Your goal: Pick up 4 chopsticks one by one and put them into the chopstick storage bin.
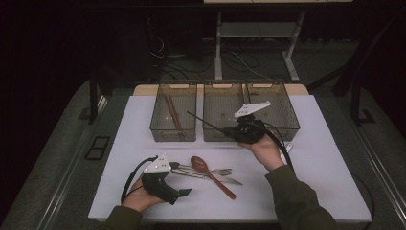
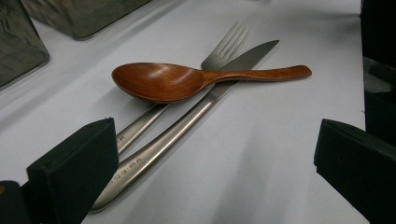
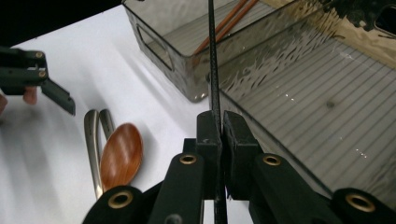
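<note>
A wooden spoon (image 1: 201,165) (image 2: 163,81) lies across a metal fork (image 1: 222,171) (image 2: 224,49) and a metal knife (image 1: 231,180) (image 2: 187,126) on the white table's near middle. My left gripper (image 1: 181,178) (image 2: 215,163) is open just left of them, its jaws on either side of the knife and fork handle ends without touching. My right gripper (image 1: 230,131) (image 3: 221,122) is shut on a thin black chopstick (image 1: 206,122) (image 3: 212,56), held at the front wall of the middle bin (image 1: 218,86) (image 3: 317,93). The stick points up and to the left.
Three smoky clear bins stand side by side at the back. The left bin (image 1: 173,134) (image 3: 159,42) holds brown chopsticks (image 1: 173,115) (image 3: 229,23). The right bin (image 1: 287,120) looks bare. White tabletop (image 1: 325,158) spreads around the cutlery.
</note>
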A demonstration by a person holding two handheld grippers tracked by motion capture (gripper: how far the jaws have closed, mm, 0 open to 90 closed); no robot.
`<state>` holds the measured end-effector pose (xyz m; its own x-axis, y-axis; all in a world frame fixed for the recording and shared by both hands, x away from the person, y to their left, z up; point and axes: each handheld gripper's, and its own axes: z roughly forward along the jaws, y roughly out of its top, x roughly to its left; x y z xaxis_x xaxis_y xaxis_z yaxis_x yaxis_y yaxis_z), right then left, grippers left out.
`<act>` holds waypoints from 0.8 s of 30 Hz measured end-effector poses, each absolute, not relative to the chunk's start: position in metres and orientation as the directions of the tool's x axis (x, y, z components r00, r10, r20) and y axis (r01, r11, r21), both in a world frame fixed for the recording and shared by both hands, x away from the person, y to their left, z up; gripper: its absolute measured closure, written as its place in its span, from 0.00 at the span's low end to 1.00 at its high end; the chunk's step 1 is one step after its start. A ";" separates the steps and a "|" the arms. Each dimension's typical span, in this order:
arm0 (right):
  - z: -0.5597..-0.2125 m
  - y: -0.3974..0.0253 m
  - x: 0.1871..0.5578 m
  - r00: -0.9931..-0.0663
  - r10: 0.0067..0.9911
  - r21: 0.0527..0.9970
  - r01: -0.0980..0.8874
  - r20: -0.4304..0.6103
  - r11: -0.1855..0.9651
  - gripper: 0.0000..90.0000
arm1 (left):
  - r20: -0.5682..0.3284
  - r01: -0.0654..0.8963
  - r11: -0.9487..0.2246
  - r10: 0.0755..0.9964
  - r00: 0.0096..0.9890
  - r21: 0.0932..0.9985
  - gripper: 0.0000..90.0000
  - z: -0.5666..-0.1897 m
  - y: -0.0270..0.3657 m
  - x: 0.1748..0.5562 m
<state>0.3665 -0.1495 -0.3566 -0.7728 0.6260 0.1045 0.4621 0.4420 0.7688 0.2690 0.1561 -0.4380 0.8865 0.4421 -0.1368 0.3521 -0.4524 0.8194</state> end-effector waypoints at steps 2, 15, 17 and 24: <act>-0.356 -0.146 0.370 -0.767 0.634 0.769 0.464 0.101 0.439 0.95 | -0.137 0.352 -0.453 0.442 0.887 0.819 0.00 -0.438 0.156 0.269; -0.351 -0.119 0.397 -0.742 0.663 0.760 0.487 0.101 0.430 0.95 | -0.148 0.359 -0.439 0.444 0.884 0.824 0.00 -0.438 0.155 0.269; -0.350 -0.114 0.401 -0.740 0.665 0.759 0.487 0.097 0.432 0.95 | -0.146 0.357 -0.447 0.440 0.886 0.820 0.00 -0.437 0.156 0.269; -0.349 -0.095 0.417 -0.732 0.676 0.751 0.495 0.088 0.437 0.95 | -0.142 0.352 -0.445 0.439 0.887 0.823 0.00 -0.437 0.156 0.269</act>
<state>0.4173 -0.0946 -0.3489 -0.7316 0.6760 0.0885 0.4950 0.4374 0.7508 0.2693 0.1559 -0.4375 0.8872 0.4390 -0.1419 0.3520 -0.4452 0.8234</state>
